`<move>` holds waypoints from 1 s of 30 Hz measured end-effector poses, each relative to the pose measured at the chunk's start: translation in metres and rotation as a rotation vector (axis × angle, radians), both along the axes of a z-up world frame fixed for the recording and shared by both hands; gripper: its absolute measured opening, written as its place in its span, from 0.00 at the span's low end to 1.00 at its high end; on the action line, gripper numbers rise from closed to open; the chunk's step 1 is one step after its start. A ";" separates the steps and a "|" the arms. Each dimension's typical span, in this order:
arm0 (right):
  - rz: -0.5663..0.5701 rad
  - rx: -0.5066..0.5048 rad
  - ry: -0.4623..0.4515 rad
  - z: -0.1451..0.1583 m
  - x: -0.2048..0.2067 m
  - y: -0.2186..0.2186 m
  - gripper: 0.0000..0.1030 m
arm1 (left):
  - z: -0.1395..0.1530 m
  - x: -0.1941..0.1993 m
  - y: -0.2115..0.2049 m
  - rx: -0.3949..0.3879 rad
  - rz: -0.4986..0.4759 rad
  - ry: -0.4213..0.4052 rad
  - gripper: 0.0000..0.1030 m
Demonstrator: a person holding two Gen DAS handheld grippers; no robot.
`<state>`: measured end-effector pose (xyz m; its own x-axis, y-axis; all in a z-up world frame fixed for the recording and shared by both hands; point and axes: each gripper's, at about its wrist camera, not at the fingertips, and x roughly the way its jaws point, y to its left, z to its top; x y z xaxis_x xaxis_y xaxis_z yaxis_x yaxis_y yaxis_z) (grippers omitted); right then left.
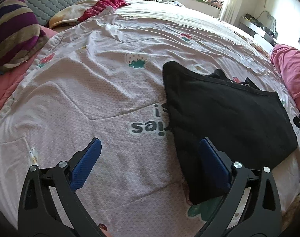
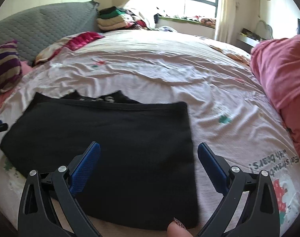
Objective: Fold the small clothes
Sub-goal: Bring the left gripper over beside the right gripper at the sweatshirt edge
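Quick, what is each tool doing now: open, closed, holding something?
Left tool: open, holding nothing; the black garment lies beside it.
Right tool: open, holding nothing, above the black garment.

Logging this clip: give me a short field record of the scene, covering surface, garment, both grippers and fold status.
surface: bed with a pale printed quilt
garment: black garment, lying flat on the quilt, folded over, white lettering showing at its far edge
left gripper: open, nothing between the pads, beside the garment's left edge
right gripper: open, above the garment's near right part, not gripping it
surroundings: striped pillow, pink bedding
fold status: a fold is in place; garment released
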<state>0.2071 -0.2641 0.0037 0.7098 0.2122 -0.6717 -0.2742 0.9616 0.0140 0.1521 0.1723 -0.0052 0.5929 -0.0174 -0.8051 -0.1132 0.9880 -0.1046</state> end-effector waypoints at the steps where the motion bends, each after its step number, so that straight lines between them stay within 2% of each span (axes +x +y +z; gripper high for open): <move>1: 0.017 0.006 0.000 0.002 -0.003 0.005 0.95 | 0.000 -0.001 0.001 0.002 0.003 0.000 0.91; 6: 0.097 0.047 -0.006 0.009 -0.010 0.029 0.95 | 0.005 -0.006 0.013 0.008 0.039 -0.020 0.91; 21: 0.272 0.039 0.005 0.006 -0.035 0.104 0.95 | 0.007 -0.011 0.045 -0.013 0.115 -0.020 0.91; 30: 0.374 0.025 0.005 0.003 -0.059 0.149 0.95 | 0.011 0.003 0.062 -0.080 0.160 -0.002 0.91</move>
